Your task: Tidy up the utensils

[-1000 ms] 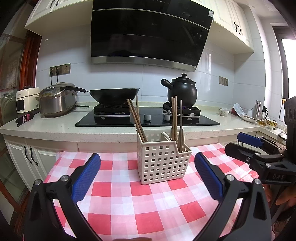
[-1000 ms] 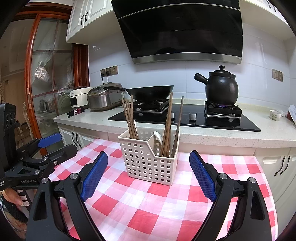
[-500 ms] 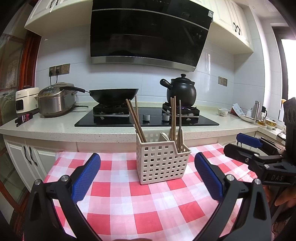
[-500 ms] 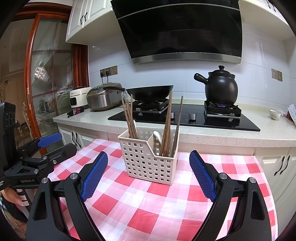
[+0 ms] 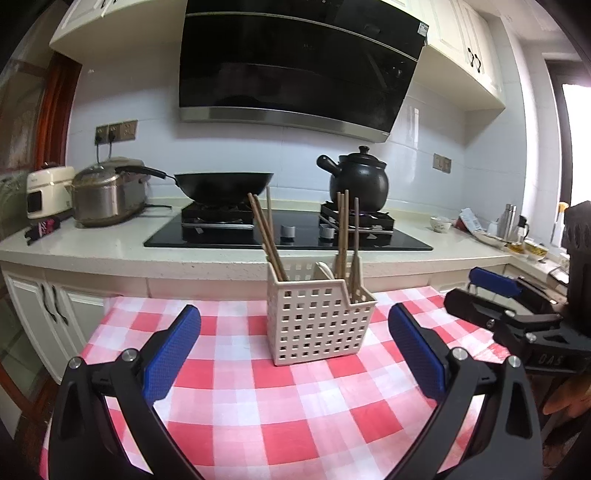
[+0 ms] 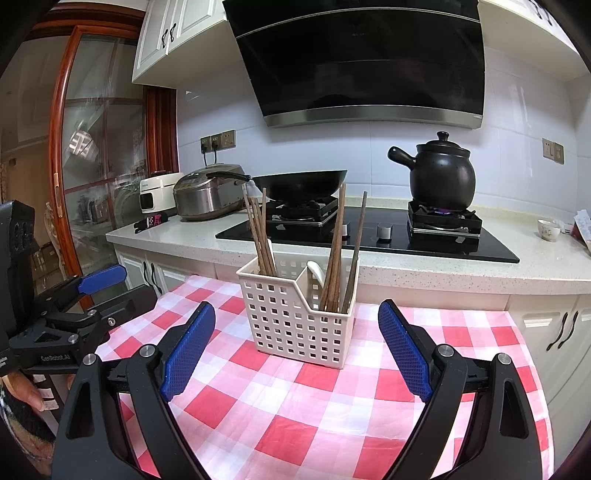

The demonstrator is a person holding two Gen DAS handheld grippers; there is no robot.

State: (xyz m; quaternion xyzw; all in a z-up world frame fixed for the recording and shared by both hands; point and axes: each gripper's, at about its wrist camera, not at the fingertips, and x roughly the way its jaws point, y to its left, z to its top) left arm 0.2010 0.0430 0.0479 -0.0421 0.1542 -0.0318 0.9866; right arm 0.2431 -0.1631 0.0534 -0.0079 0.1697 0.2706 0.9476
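1. The left claw and the right claw are both held wide, with nothing between their pads.
2. The white basket stands ahead on the checked worktop; chopsticks and a white spoon are seen upright in its compartments.
3. Either sorting remains or it is finished; this cannot be settled.

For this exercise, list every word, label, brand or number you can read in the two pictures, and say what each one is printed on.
"GenRobot.AI": white print on the left gripper body, right wrist view.
"DAS", roughly: on the right gripper body, left wrist view; it appears upside down and is unclear.
Sticker on the range hood corner: too small to read.
Print on the white cooker: blurred, unreadable.
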